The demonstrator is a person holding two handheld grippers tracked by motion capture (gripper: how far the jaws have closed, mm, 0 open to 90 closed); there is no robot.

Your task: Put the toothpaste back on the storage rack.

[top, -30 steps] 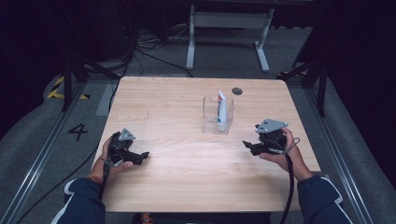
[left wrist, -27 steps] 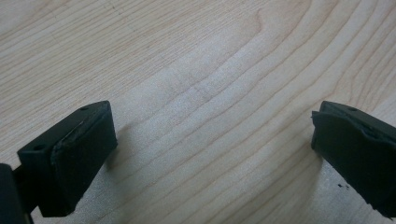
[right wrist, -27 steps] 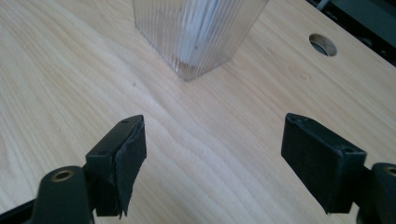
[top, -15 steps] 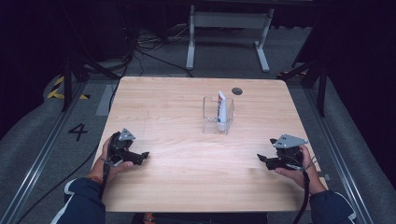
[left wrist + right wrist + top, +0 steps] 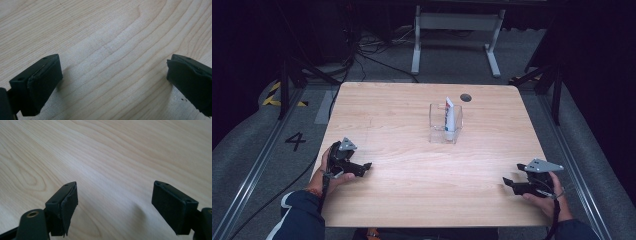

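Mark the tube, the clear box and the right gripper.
tube (image 5: 449, 116), high view, on its white body.
clear box (image 5: 436, 121), high view, on its left wall.
right gripper (image 5: 508, 183), high view, between its jaw tips.

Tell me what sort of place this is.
Probably a lab or studio set up for recording: a bare wooden table ringed by black curtains, cables across grey carpet, a floor rail and a painted number 4.
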